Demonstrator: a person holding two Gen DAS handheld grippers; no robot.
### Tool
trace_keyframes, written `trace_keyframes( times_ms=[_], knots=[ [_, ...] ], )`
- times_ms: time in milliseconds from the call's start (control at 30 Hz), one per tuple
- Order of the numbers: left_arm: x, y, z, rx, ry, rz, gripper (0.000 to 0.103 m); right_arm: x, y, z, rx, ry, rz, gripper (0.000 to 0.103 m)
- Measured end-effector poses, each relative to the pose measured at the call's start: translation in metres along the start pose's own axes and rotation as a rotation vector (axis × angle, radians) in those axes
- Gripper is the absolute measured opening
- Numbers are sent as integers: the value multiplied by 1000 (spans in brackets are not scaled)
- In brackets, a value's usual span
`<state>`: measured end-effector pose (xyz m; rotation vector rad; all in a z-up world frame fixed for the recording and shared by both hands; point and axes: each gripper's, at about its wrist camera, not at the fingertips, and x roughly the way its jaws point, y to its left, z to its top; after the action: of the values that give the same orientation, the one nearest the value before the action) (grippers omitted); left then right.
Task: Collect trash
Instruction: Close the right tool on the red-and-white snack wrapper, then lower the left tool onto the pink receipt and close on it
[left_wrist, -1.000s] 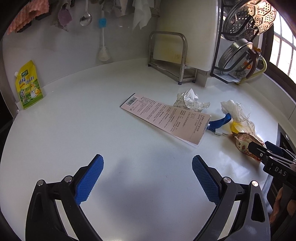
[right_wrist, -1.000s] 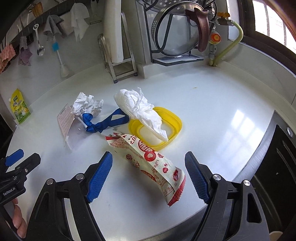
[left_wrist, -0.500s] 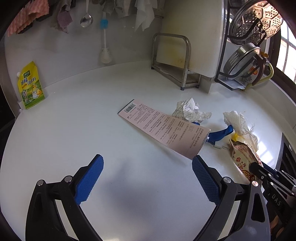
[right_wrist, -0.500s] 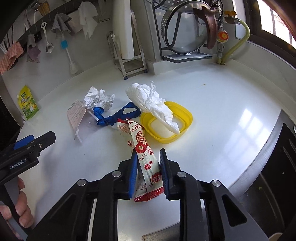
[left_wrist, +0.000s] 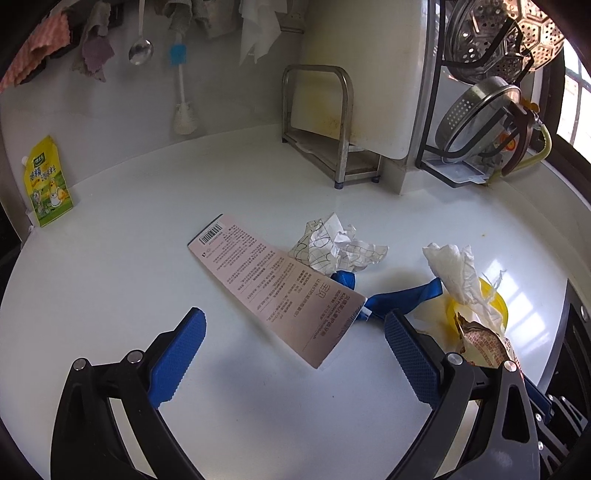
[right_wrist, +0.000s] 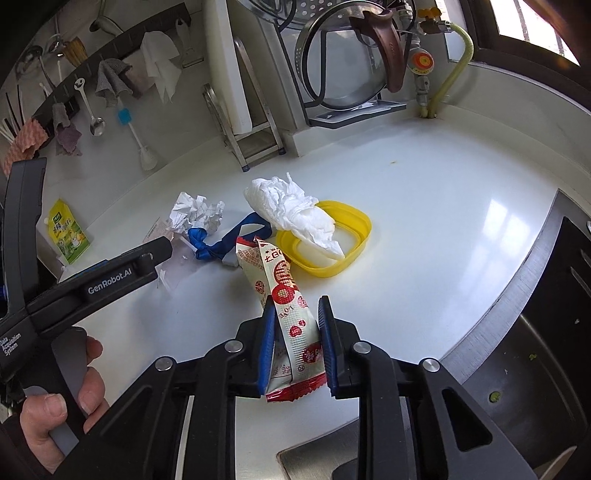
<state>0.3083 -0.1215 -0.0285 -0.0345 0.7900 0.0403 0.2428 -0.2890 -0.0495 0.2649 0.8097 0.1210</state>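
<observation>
My right gripper (right_wrist: 295, 306) is shut on a red-and-white snack wrapper (right_wrist: 284, 291) and holds it lifted off the white counter; the wrapper also shows in the left wrist view (left_wrist: 484, 343). My left gripper (left_wrist: 291, 339) is open and empty, hovering just short of a pink printed card (left_wrist: 277, 288). Behind the card lie a crumpled paper ball (left_wrist: 336, 243), a blue ribbon (left_wrist: 399, 295), a white tissue (left_wrist: 458, 273) and a yellow lid (right_wrist: 332, 240). In the right wrist view the left gripper's body (right_wrist: 99, 280) is at the left.
A yellow sauce pouch (left_wrist: 46, 184) leans on the back wall at left. A metal rack with a cutting board (left_wrist: 332, 140) and a pot rack (left_wrist: 487, 122) stand at the back. A dark sink (right_wrist: 535, 350) drops off at the right counter edge.
My right gripper closed on the snack wrapper and lifted it toward me. My left gripper moved forward toward the pink card, still open.
</observation>
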Motion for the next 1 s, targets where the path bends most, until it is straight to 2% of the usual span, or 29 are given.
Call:
trace_keyframes(
  times_ms=[233, 367, 633, 833, 1000],
  knots=[
    [26, -5, 10, -4, 44, 87, 96, -1, -6, 2, 33, 1, 23, 22],
    [29, 6, 3, -27, 77, 83, 96, 0, -5, 2, 31, 4, 32, 22],
    [21, 44, -15, -41, 109, 110, 96, -1, -3, 2, 24, 5, 47, 22],
    [7, 81, -19, -54, 89, 158, 95, -2, -3, 2, 19, 4, 60, 22],
    [-11, 105, -26, -58, 74, 168, 95, -1, -4, 1, 22, 5, 69, 22]
  ],
)
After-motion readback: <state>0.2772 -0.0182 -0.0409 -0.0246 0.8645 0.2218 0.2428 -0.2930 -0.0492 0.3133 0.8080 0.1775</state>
